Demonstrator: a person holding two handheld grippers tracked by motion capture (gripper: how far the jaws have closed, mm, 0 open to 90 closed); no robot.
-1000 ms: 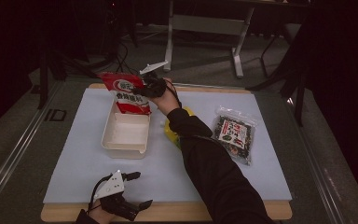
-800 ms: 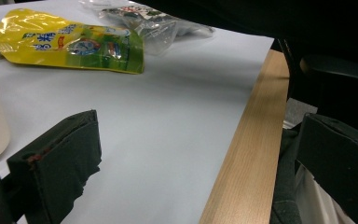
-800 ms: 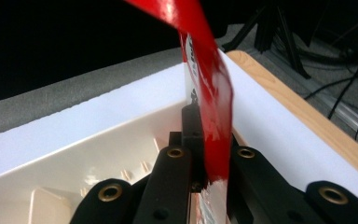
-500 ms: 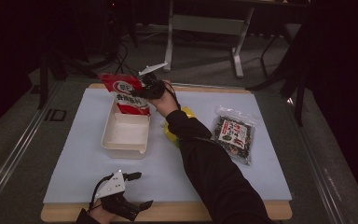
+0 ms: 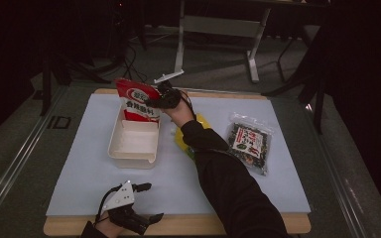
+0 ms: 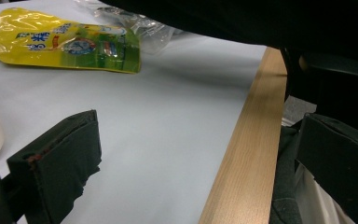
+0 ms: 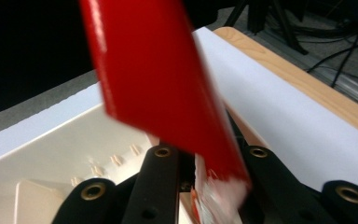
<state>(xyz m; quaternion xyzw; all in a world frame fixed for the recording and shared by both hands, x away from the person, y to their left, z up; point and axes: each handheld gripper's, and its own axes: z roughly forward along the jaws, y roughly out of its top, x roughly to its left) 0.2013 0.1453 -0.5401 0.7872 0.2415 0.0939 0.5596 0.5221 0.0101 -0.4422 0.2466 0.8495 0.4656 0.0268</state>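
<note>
A red pouch (image 5: 138,101) with white lettering stands tilted at the far end of a cream tray (image 5: 131,153). My right gripper (image 5: 161,99) is at the pouch's right edge, and its jaws have just been opening. In the right gripper view the blurred red pouch (image 7: 158,84) still hangs between the jaws of the right gripper (image 7: 205,158), with a dark gap beside it, over the tray (image 7: 51,154). My left gripper (image 5: 146,202) rests at the table's near edge. In its own view the left gripper (image 6: 200,154) is wide open with nothing between its jaws.
A yellow pouch (image 5: 181,139) lies right of the tray, partly under my right forearm, and appears as the yellow pouch (image 6: 65,42) in the left gripper view. A dark snack packet (image 5: 248,141) lies farther right. White paper (image 5: 79,163) covers the wooden table, whose edge (image 6: 247,140) is bare.
The red pouch now stands a little more upright and slightly farther right at the tray's far end. My right hand has barely shifted. My left gripper has not moved.
</note>
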